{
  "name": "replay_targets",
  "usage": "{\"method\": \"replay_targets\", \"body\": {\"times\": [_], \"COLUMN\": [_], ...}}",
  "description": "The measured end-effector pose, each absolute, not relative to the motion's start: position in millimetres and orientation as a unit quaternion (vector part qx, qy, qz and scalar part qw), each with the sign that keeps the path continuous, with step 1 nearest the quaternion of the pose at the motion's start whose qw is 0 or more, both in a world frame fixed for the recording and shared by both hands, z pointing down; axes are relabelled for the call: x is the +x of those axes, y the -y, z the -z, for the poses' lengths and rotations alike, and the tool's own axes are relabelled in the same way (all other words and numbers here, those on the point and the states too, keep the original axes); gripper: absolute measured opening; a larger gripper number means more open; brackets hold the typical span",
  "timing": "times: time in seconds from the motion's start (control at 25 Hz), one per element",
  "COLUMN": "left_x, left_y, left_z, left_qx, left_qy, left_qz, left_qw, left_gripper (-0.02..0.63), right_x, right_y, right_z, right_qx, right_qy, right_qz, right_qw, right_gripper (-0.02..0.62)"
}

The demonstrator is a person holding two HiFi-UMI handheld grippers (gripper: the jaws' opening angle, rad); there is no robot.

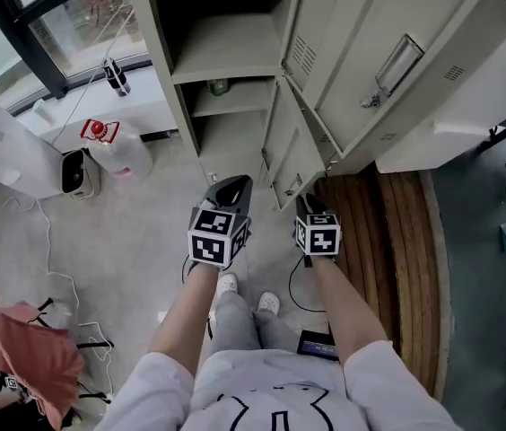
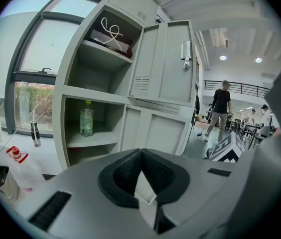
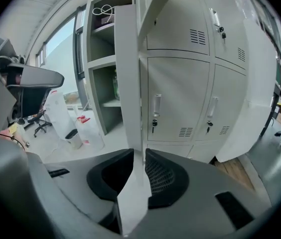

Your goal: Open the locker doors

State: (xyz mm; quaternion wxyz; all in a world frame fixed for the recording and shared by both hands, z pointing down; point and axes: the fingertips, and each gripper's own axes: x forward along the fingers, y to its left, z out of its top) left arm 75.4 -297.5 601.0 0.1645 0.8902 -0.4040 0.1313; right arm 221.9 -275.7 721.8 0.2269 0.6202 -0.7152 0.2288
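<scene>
The grey locker (image 1: 235,52) stands with its left column open, showing shelves and a green bottle (image 1: 219,86). The upper door (image 1: 388,61) and the lower door (image 1: 293,155) are swung out to the right. My right gripper (image 1: 307,203) sits at the lower door's free edge. In the right gripper view that edge (image 3: 129,83) runs straight down between the jaws of the right gripper (image 3: 138,153) and fills the narrow gap. My left gripper (image 1: 232,189) hangs in front of the open column, apart from the doors. Its tips meet in the left gripper view, so the left gripper (image 2: 141,152) is shut on nothing.
Further lockers (image 3: 178,98) to the right are closed, with handles and keys. A water jug with a red cap (image 1: 118,146), a small white appliance (image 1: 75,173) and cables lie on the floor at the left. A wooden platform (image 1: 388,241) runs under the lockers. A person (image 2: 220,106) walks far off.
</scene>
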Motion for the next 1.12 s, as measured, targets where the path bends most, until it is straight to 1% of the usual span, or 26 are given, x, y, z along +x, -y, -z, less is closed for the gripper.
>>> {"method": "replay_targets", "body": {"times": [0.4,0.64,0.68,0.72,0.76,0.92,1.12], "left_x": [95.9,93.2,91.3,89.2,87.0,78.0,67.8], "left_y": [307.7,311.8,311.6,311.3,310.8,308.7,305.1], "left_z": [-582.3,-560.7,-555.7,-550.1,-544.0,-514.0,-474.4], "left_qx": [0.894,0.894,0.893,0.893,0.893,0.895,0.9], "left_qy": [0.401,0.409,0.41,0.412,0.414,0.42,0.421], "left_qz": [-0.123,-0.108,-0.105,-0.102,-0.1,-0.085,-0.073], "left_qw": [0.157,0.151,0.15,0.147,0.144,0.125,0.089], "left_gripper": [0.028,0.028,0.028,0.028,0.028,0.028,0.028], "right_x": [268.6,279.6,278.4,276.2,273.2,251.6,208.4], "right_y": [268.2,260.4,259.5,258.7,258.1,253.6,241.5], "right_z": [-705.2,-655.7,-643.4,-630.2,-616.1,-554.8,-475.1], "right_qx": [0.64,0.625,0.622,0.619,0.616,0.59,0.536], "right_qy": [0.697,0.726,0.733,0.74,0.749,0.788,0.839], "right_qz": [-0.233,-0.192,-0.184,-0.177,-0.17,-0.136,-0.08], "right_qw": [0.225,0.212,0.204,0.192,0.178,0.116,0.042], "right_gripper": [0.087,0.087,0.089,0.077,0.015,0.014,0.014]}}
